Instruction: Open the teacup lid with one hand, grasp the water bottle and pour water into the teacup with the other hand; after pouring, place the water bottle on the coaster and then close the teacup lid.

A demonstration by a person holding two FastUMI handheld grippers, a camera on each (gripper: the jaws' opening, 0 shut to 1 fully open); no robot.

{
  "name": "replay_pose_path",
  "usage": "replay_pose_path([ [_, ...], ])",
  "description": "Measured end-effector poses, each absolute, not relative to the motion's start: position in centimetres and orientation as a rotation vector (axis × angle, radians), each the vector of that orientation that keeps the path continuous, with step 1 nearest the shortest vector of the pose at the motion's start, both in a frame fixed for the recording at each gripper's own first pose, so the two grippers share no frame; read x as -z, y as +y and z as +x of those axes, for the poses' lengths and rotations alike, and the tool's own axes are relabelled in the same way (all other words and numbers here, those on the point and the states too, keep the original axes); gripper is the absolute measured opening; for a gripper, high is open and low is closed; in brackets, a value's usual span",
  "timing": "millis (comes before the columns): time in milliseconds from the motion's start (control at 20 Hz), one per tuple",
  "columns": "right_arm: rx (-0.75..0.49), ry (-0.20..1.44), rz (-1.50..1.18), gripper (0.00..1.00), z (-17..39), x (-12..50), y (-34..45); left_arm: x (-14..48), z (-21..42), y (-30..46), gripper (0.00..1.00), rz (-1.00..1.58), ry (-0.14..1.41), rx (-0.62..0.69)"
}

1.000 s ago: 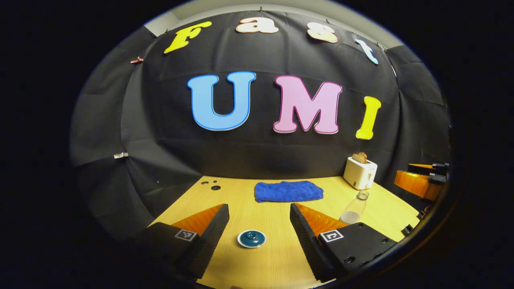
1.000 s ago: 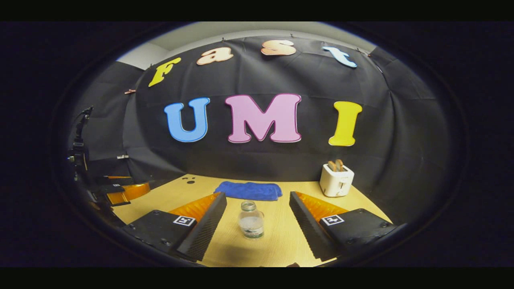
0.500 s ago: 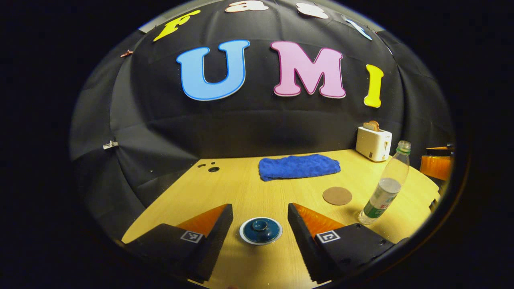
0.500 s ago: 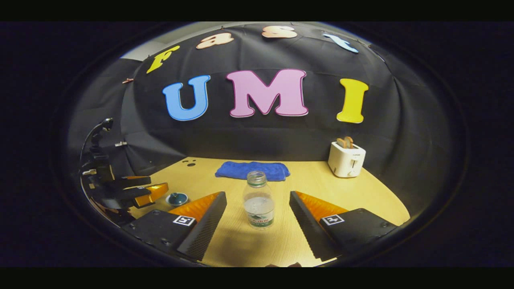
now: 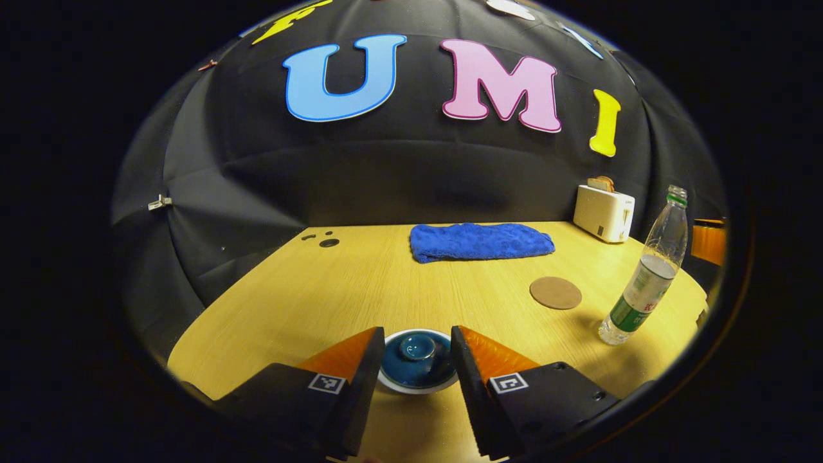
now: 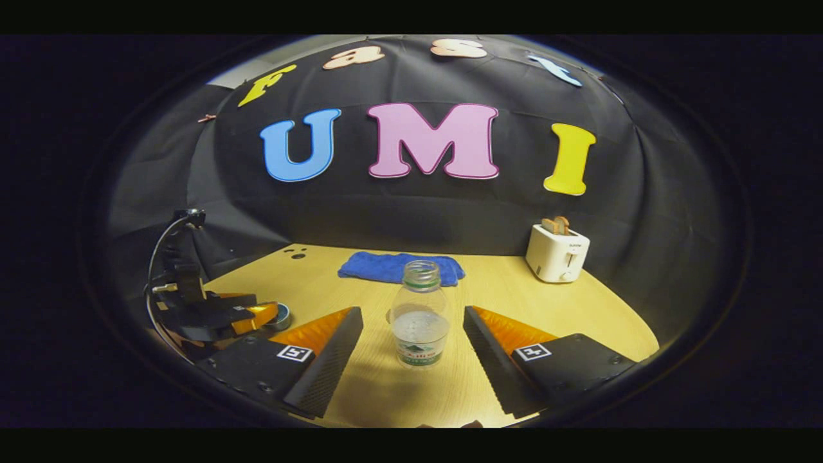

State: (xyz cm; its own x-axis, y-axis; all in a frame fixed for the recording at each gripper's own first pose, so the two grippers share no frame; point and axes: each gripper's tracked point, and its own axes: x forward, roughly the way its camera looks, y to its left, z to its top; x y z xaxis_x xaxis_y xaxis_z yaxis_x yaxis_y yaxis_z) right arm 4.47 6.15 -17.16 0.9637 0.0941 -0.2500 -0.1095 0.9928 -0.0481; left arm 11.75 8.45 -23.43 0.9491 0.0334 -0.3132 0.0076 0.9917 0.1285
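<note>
Left gripper view looks across a pale wooden bench [image 5: 308, 289] with visible grain, closed in at the back and sides by black cloth. Two small dark holes [image 5: 325, 241] mark the far left corner of the bench. A rumpled blue towel [image 5: 481, 241] lies at the far middle, and a white toaster with bread slices in it [image 5: 603, 211] stands at the far right. A round brown coaster [image 5: 555, 292] lies flat on the right, apart from the clear plastic water bottle with a green label [image 5: 643, 283] standing uncapped near the right edge. At the near edge, the left hand-held gripper [image 5: 415, 370] is spread, its black fingers on either side of the dark blue lidded teacup [image 5: 418, 360]; whether they touch it I cannot tell.

In the right gripper view, the right hand-held gripper [image 6: 411, 350] is spread wide with the bottle [image 6: 420, 321] upright between its fingers, untouched. The left tool [image 6: 215, 315] sits low at the far left of the bench.
</note>
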Motion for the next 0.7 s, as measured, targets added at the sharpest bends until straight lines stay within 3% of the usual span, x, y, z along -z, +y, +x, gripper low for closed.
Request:
replay_pose_path([
  [150, -0.098, 0.258, -0.063, 0.98, 4.6, 17.8, 6.6, 23.8, 12.0, 8.6, 0.65, 0.151, 0.321, -0.008],
  [250, -0.09, 0.256, -0.063, 0.98, 4.6, 18.0, 6.5, 24.0, 12.0, 8.5, 0.53, 0.151, 0.319, -0.001],
  [350, -0.077, 0.251, -0.066, 0.98, 4.8, 18.2, 6.3, 24.1, 12.0, 8.4, 0.52, 0.158, 0.319, 0.0],
  [650, -0.034, 0.236, -0.053, 0.98, 5.9, 18.8, 5.6, 24.0, 12.1, 8.3, 0.29, 0.192, 0.312, 0.01],
  [700, -0.025, 0.23, -0.044, 0.98, 6.1, 18.8, 5.5, 24.0, 12.0, 8.4, 0.3, 0.195, 0.31, 0.006],
])
